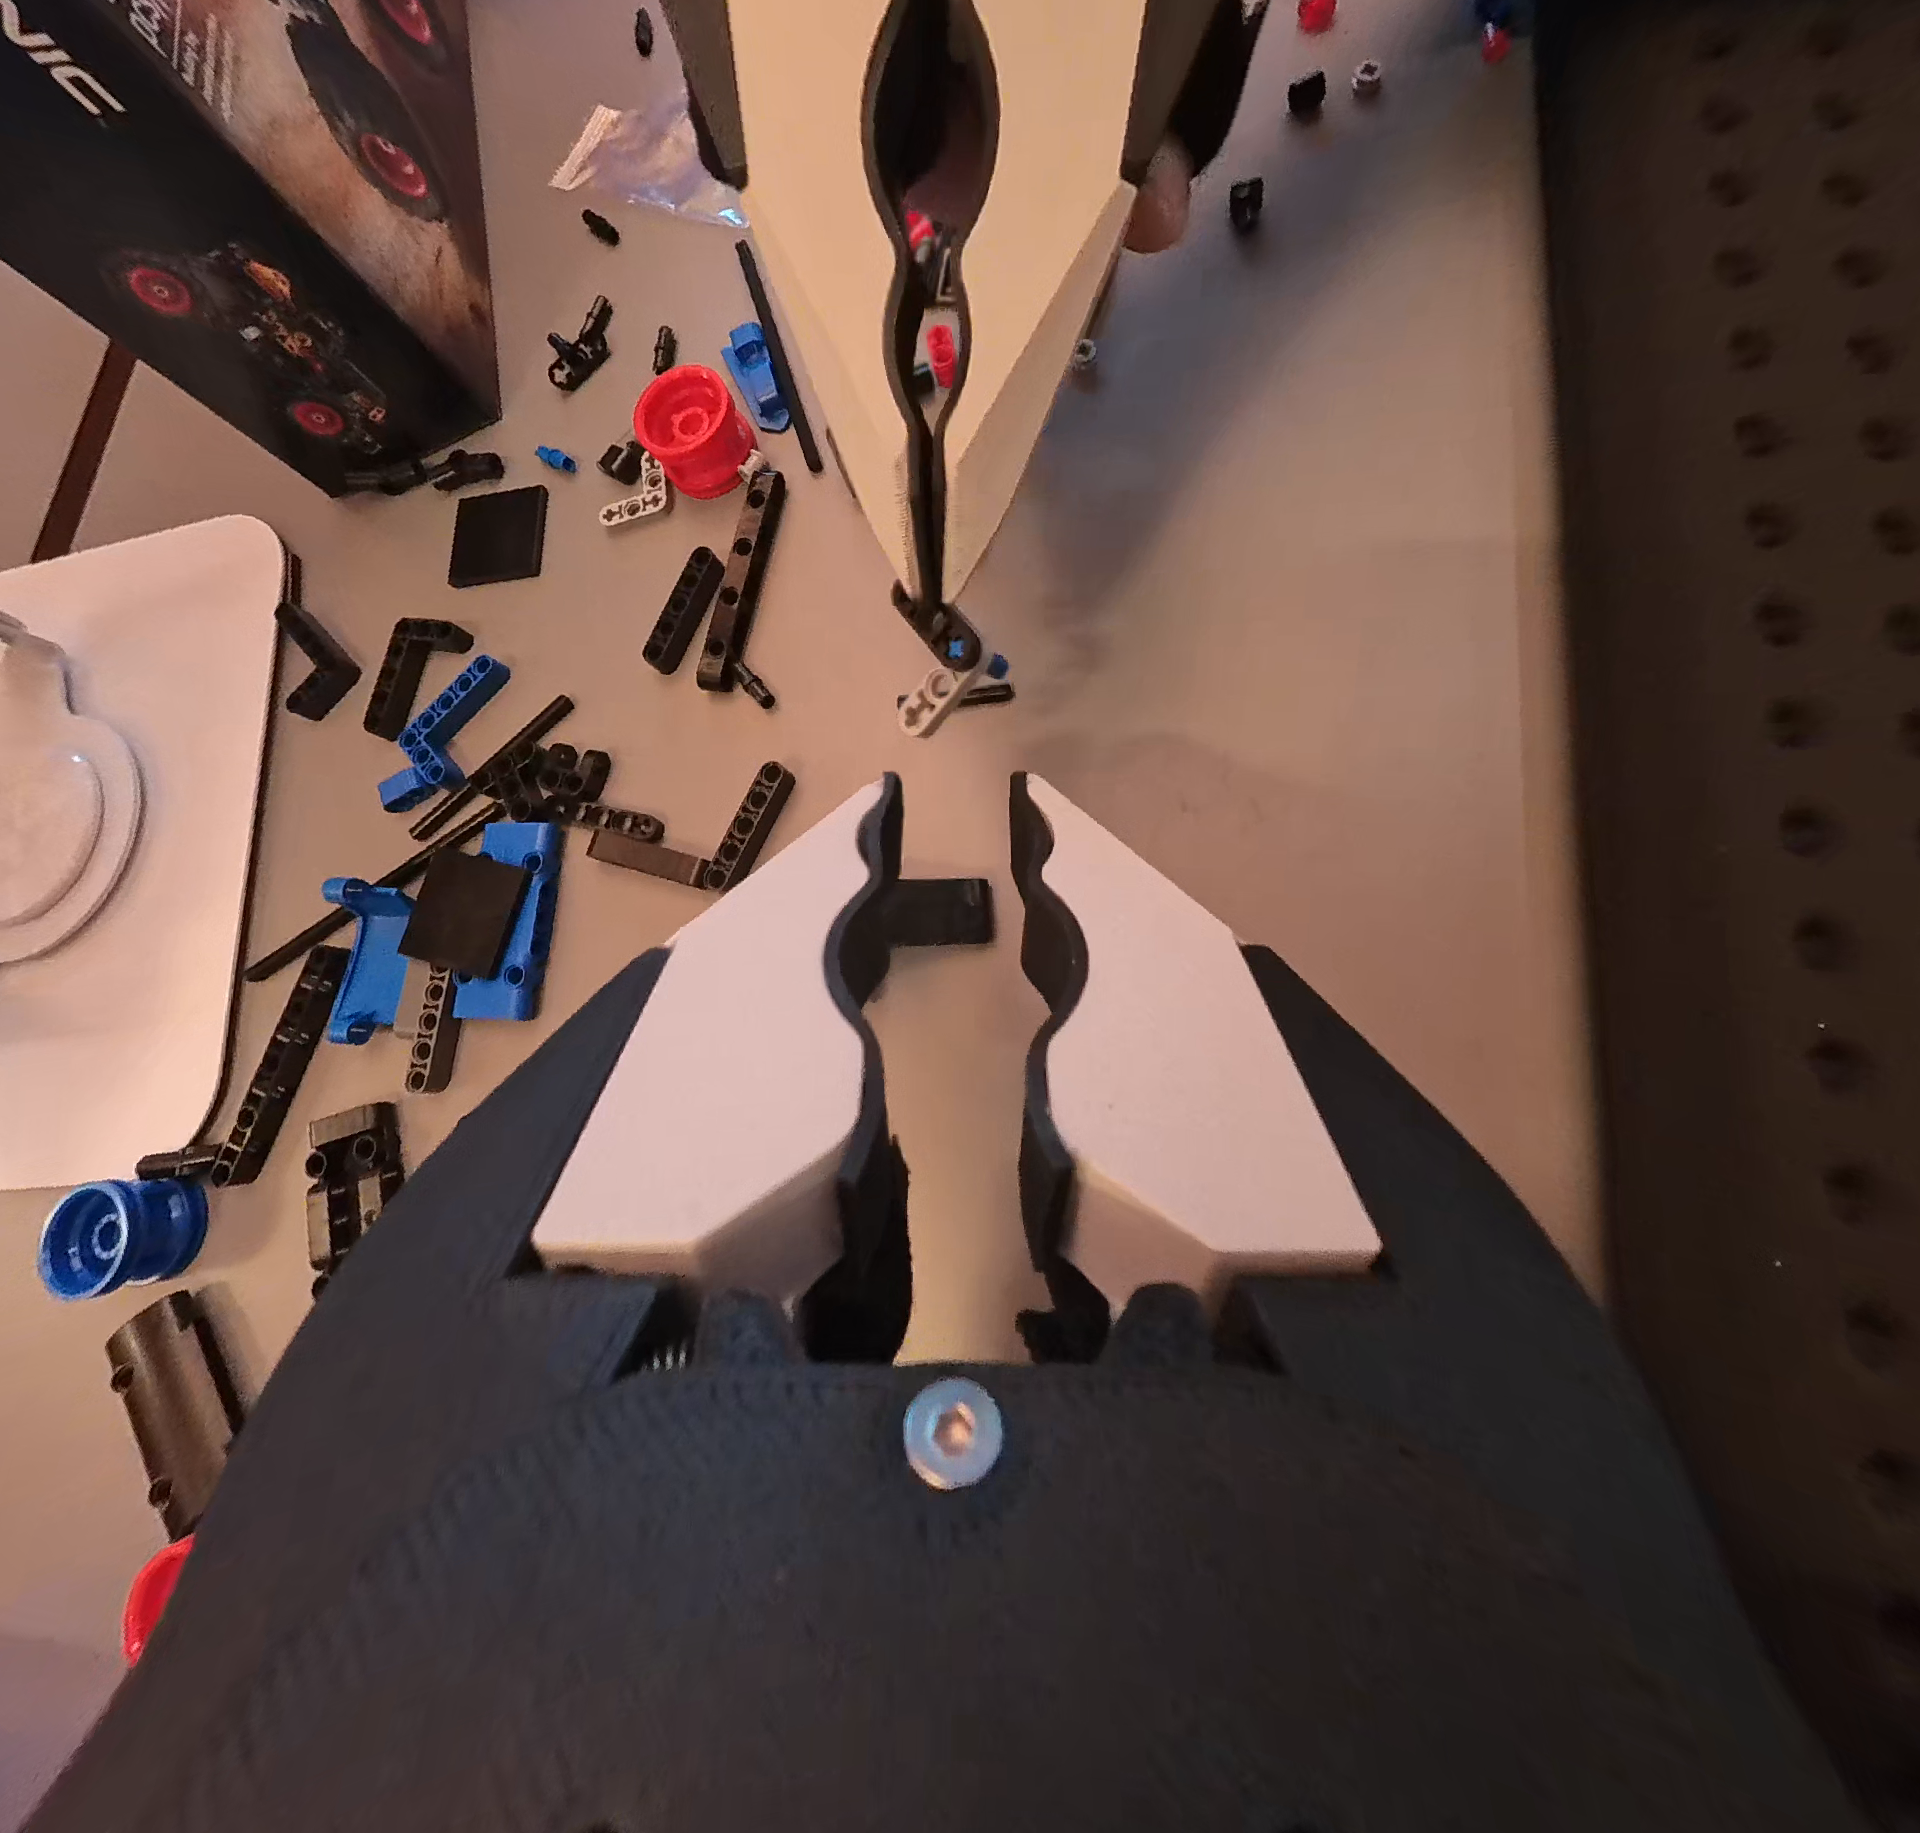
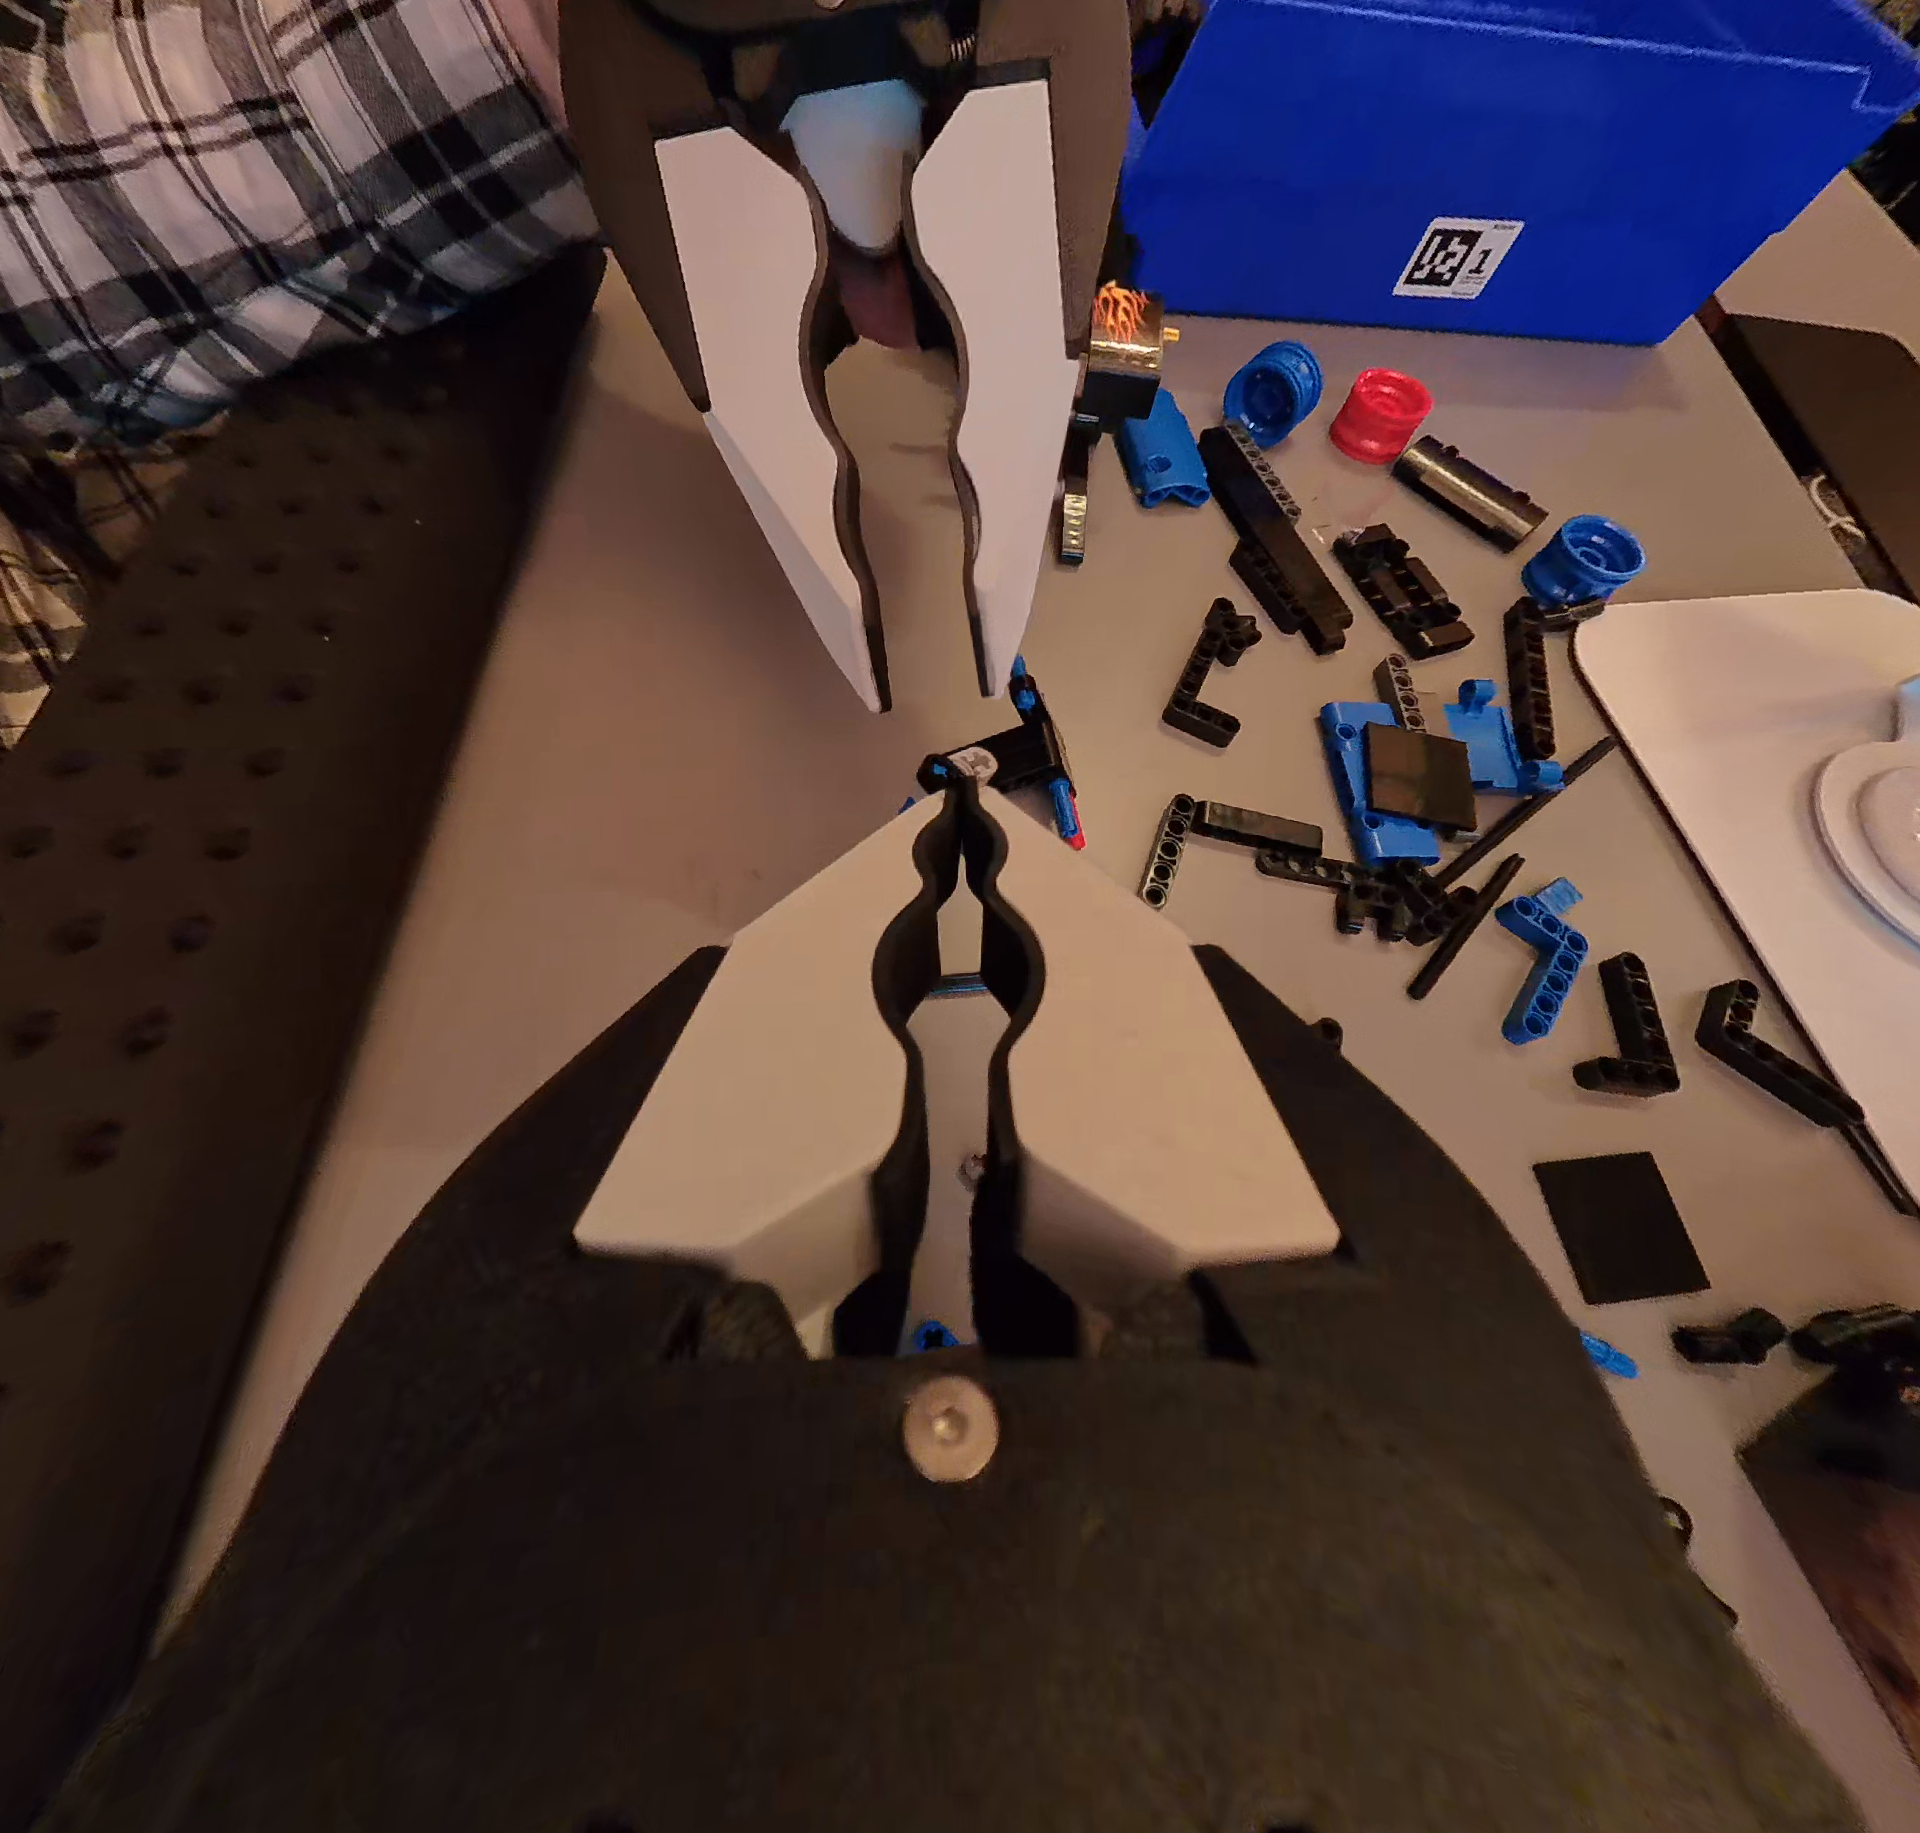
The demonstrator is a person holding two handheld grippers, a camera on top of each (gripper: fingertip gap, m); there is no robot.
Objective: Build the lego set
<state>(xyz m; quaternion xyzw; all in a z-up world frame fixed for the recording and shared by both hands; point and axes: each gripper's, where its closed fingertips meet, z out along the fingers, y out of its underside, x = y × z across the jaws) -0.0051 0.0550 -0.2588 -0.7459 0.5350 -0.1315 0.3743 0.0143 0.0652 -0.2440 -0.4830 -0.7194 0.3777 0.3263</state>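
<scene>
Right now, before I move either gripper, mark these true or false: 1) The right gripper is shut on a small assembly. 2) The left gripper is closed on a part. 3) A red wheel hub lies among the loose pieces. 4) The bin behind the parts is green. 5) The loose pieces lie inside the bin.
1) True: the right gripper is pinched on the small black, grey and blue assembly.
2) False: the left gripper is open and holds nothing.
3) True: a red wheel hub lies there.
4) False: the bin is blue.
5) False: the loose pieces are scattered on the table.
</scene>
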